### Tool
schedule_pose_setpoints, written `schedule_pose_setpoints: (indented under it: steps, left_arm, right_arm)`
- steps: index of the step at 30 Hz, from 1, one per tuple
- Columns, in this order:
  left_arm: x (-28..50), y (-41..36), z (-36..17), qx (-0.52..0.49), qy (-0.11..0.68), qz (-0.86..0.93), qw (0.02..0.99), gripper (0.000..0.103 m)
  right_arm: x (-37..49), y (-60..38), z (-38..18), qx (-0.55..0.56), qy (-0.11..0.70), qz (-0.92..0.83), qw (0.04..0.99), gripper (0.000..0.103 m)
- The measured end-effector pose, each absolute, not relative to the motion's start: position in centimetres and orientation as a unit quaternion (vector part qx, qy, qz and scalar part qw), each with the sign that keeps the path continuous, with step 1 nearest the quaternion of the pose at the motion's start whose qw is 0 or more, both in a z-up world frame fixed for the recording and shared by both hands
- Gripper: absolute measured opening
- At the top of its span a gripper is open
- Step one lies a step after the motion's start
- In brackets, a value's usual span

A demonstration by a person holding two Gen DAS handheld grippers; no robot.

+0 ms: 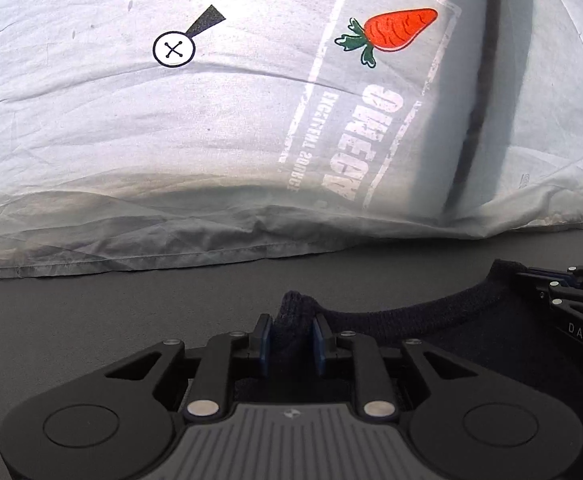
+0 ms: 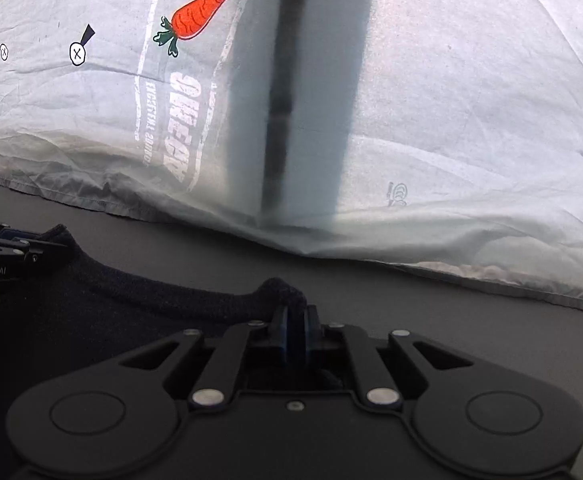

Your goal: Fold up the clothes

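Dark knit garment (image 1: 471,332) is lying on the dark grey table (image 1: 91,320), occupying the lower right of the left wrist view and the lower left of the right wrist view (image 2: 91,312). Left gripper (image 1: 290,338) is pinching a bunched fold of the garment's ribbed edge between its 2 blue pads, jaws narrow. Right gripper (image 2: 295,330) is clamping another fold of the same edge, jaws nearly together. Each gripper is showing in the other's view: the right one at the right edge of the left wrist view, the left one (image 2: 11,246) at the left edge of the right wrist view. Pale printed cloth (image 1: 211,140) is filling the upper half of both views, bearing an orange carrot print (image 1: 395,30) and circled-cross marks (image 1: 174,49).
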State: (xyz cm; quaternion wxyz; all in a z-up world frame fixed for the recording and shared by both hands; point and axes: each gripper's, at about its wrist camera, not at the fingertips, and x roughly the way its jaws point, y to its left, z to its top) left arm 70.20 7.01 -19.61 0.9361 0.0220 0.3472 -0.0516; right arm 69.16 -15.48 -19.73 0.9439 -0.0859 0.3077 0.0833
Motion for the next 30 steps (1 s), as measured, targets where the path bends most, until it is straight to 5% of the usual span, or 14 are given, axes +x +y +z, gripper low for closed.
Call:
schedule_pose_setpoints:
  steps: [1,3,5,14,30]
  left_arm:
    - [70.1,7.1,-19.6,0.019,0.346,-0.047,0.937,0.037]
    - [69.9,7.9,-19.7,-0.001,0.348,-0.032,0.937,0.063]
    - [69.7,8.9,-19.5,-0.028,0.36,-0.012,0.932,0.07]
    - [59.9,10.1,-14.0,-0.029,0.357,0.022,0.933,0.08]
    - [30.4,12.3,-13.6,-0.102,0.479,0.116,0.864,0.08]
  right_arm:
    - [68.9,-15.5,-19.8,-0.091,0.302,0.08,0.945,0.015]
    - [68.7,-15.4,-19.8,-0.102,0.294,0.063,0.948,0.025]
    - [69.5,-15.7,-19.3,-0.086,0.313,0.052,0.944,0.037]
    - [64.2,-21.0,-12.8,-0.041,0.326,0.052,0.943,0.059]
    - [34.5,-30.3,-14.3,0.09,0.451,-0.006,0.888,0.056]
